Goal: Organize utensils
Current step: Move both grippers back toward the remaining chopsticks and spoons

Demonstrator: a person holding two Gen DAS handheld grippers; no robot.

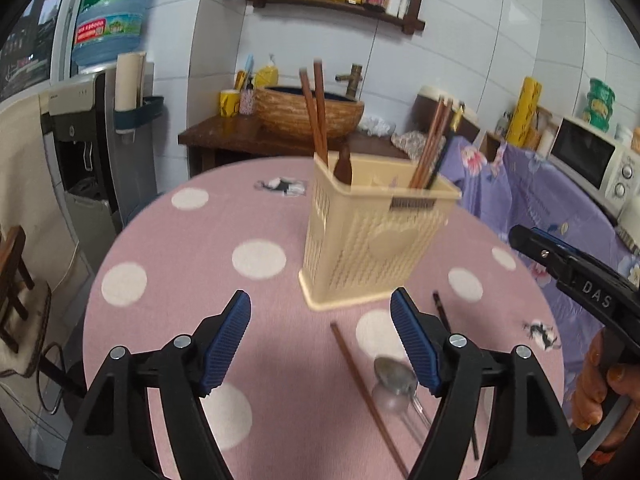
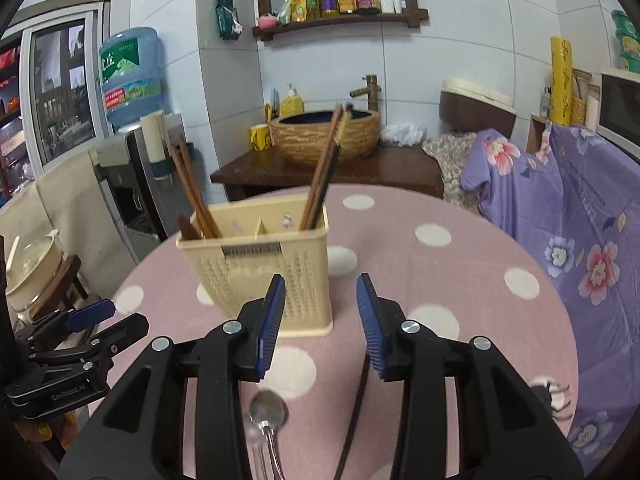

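Note:
A cream plastic utensil holder point(image 1: 372, 240) point(image 2: 260, 272) stands on the pink dotted round table point(image 1: 180, 272) point(image 2: 460, 280). It holds brown chopsticks point(image 1: 314, 108) point(image 2: 196, 192) on one side and more chopsticks point(image 1: 432, 140) point(image 2: 326, 164) on the other. On the table in front lie a brown chopstick point(image 1: 360, 380), a dark chopstick point(image 1: 442, 314) point(image 2: 354, 408) and a metal spoon point(image 1: 394, 376) point(image 2: 268, 408). My left gripper point(image 1: 320, 340) is open and empty, above the table before the holder. My right gripper point(image 2: 320, 328) is open and empty above the spoon and dark chopstick; it also shows in the left wrist view point(image 1: 568, 268).
A wooden stand with a woven basin point(image 1: 308, 114) point(image 2: 326, 136) is behind the table. A water dispenser point(image 1: 92, 120) point(image 2: 132, 152) stands at the left. A purple floral cloth point(image 1: 560, 208) point(image 2: 572, 216) covers the counter at the right, with a microwave point(image 1: 592, 160).

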